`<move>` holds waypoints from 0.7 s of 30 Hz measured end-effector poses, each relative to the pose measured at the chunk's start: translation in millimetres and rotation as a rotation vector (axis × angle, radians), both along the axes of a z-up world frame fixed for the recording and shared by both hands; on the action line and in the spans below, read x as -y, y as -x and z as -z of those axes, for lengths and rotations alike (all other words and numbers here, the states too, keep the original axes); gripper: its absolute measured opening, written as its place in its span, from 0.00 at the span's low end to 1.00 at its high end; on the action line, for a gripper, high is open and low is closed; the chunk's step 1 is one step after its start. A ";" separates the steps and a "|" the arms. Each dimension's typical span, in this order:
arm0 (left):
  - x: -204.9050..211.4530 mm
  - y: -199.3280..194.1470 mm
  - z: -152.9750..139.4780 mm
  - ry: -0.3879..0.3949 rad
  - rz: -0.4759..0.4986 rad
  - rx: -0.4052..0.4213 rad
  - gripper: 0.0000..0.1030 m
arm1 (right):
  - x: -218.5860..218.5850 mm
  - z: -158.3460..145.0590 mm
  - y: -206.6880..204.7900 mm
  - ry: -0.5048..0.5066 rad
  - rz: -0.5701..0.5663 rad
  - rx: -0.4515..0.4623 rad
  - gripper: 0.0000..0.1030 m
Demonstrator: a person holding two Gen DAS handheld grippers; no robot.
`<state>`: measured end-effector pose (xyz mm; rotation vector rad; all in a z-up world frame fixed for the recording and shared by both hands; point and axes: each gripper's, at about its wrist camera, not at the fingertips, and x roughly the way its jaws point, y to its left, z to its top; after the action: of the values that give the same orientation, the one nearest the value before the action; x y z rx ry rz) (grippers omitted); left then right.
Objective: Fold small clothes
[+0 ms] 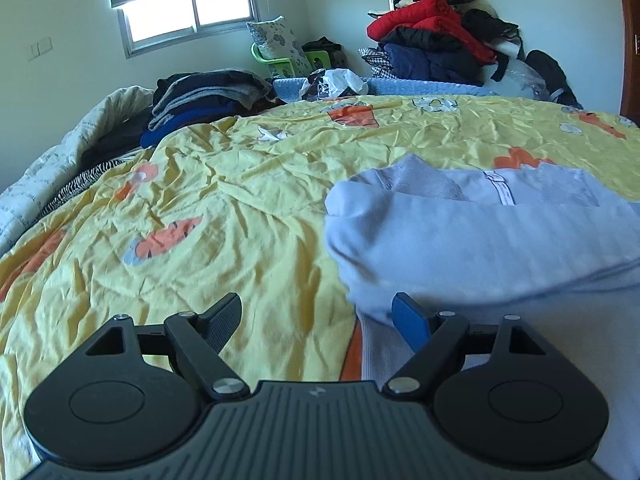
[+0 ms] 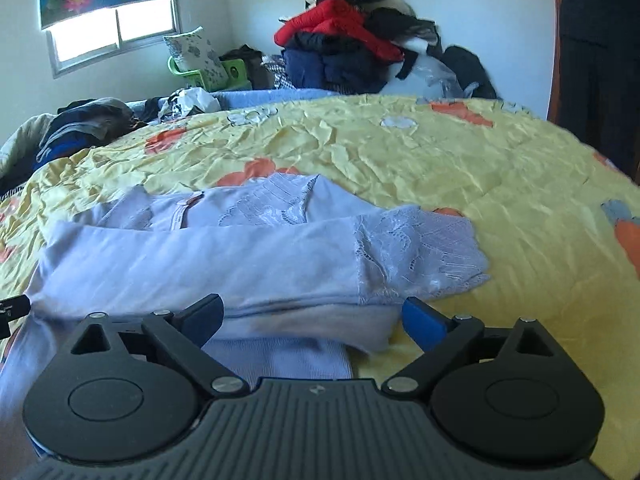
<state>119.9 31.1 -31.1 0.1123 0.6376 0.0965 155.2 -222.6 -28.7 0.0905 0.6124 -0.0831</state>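
Observation:
A small lavender garment (image 1: 500,240) with lace trim lies partly folded on the yellow patterned bedspread (image 1: 240,208). In the right wrist view the garment (image 2: 224,260) lies across the middle, its lace cuff (image 2: 420,252) at the right. My left gripper (image 1: 318,320) is open and empty at the garment's left edge; its right finger touches the cloth. My right gripper (image 2: 312,320) is open, its jaws wide on either side of the garment's near folded edge, gripping nothing. A bit of the left gripper (image 2: 12,312) shows at the left edge.
A pile of jackets, red and dark (image 1: 436,40), stands at the far end of the bed. Folded dark clothes (image 1: 208,96) lie at the far left. A green chair with a pillow (image 1: 280,48) stands under the window (image 1: 188,16). A white plastic bag (image 1: 336,82) lies at the back.

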 end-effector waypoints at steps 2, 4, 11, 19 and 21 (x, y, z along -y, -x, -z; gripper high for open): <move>-0.5 8.5 2.6 0.006 0.001 -0.005 0.81 | -1.9 -2.0 12.0 -0.007 -0.010 0.006 0.95; -1.9 16.7 6.4 0.016 -0.002 -0.016 0.81 | -2.7 -2.9 21.8 -0.027 -0.016 0.009 0.95; -5.8 37.6 15.7 0.039 -0.017 -0.036 0.81 | -11.9 -1.5 53.7 -0.059 -0.041 0.015 0.95; -6.1 54.3 16.4 0.050 -0.012 -0.039 0.81 | -20.0 5.6 75.3 -0.049 -0.055 0.001 0.95; -5.9 57.2 16.7 0.052 -0.013 -0.039 0.81 | -19.8 6.6 78.2 -0.046 -0.051 -0.001 0.95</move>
<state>62.7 37.0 -47.8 0.0598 0.6790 0.0903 76.9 -202.8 -35.3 0.1196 0.6175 -0.0196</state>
